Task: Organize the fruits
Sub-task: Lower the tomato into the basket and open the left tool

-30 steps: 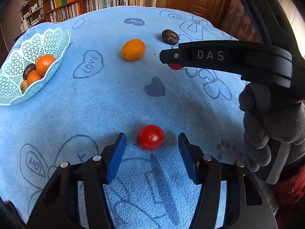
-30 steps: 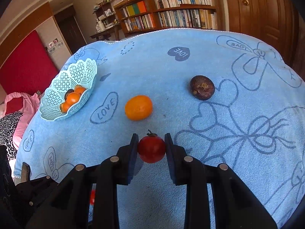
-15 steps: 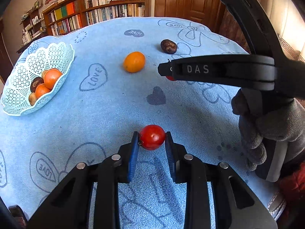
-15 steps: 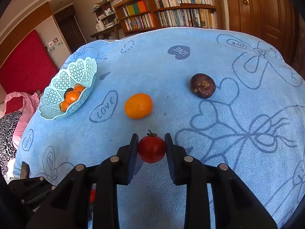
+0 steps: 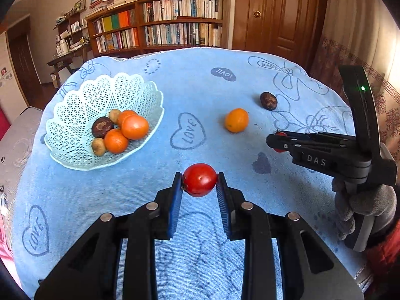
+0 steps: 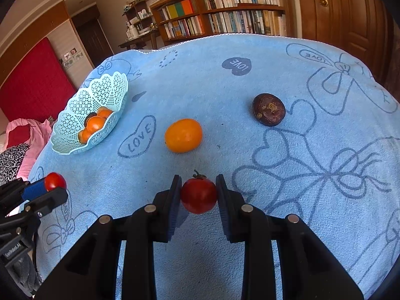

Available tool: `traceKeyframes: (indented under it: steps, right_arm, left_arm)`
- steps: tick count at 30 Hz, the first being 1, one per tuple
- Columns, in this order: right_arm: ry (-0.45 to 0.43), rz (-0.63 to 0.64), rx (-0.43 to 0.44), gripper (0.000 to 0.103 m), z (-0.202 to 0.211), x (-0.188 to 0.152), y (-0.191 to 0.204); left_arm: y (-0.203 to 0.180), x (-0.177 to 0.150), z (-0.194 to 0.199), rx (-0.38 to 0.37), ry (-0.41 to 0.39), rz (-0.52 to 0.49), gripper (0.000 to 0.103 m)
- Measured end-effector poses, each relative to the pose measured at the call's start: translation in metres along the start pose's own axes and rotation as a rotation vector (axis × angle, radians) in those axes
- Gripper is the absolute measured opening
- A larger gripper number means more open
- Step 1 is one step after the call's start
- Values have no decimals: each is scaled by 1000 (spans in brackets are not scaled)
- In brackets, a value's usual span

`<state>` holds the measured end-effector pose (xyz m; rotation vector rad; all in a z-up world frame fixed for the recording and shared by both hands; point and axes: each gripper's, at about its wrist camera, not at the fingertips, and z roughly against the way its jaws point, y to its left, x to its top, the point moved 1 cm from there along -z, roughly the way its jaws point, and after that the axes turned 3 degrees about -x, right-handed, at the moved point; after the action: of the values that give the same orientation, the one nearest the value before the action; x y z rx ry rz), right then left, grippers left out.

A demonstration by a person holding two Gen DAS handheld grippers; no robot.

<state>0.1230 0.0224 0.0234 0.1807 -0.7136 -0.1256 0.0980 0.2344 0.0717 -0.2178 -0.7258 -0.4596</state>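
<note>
The left tool point(image 5: 199, 187) is pinching a red tomato point(image 5: 199, 180) between its blue pads at the lower centre of its frame, seemingly lifted clear of the blue cloth on the worktop point(image 5: 215, 92). The right tool point(image 6: 198, 190) is likewise gripping a second, stemmed tomato point(image 6: 198, 195) at lower centre of its own view. Outward from them, an orange point(image 6: 183, 135) and a dark brown fruit point(image 6: 268, 109) are lying loose on the cloth, well apart from the white lattice basket point(image 5: 82, 100) at the left, which is already holding several fruits. The step in hand looks like carrying; next, each tomato needs moving over the basket rim and releasing gently.
</note>
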Motion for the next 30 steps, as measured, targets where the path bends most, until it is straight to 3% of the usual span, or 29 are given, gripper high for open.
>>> traceKeyframes:
  steps: [13, 28, 30]
  right_arm:
    - [16, 12, -4, 28, -5, -4, 4]
    - [26, 15, -10, 28, -10, -5, 5]
    - [28, 15, -10, 28, -11, -5, 5]
  left_arm:
    - [87, 28, 19, 115, -66, 148, 28]
    - [135, 39, -10, 141, -28, 225, 28]
    - [139, 40, -13, 134, -25, 238, 41]
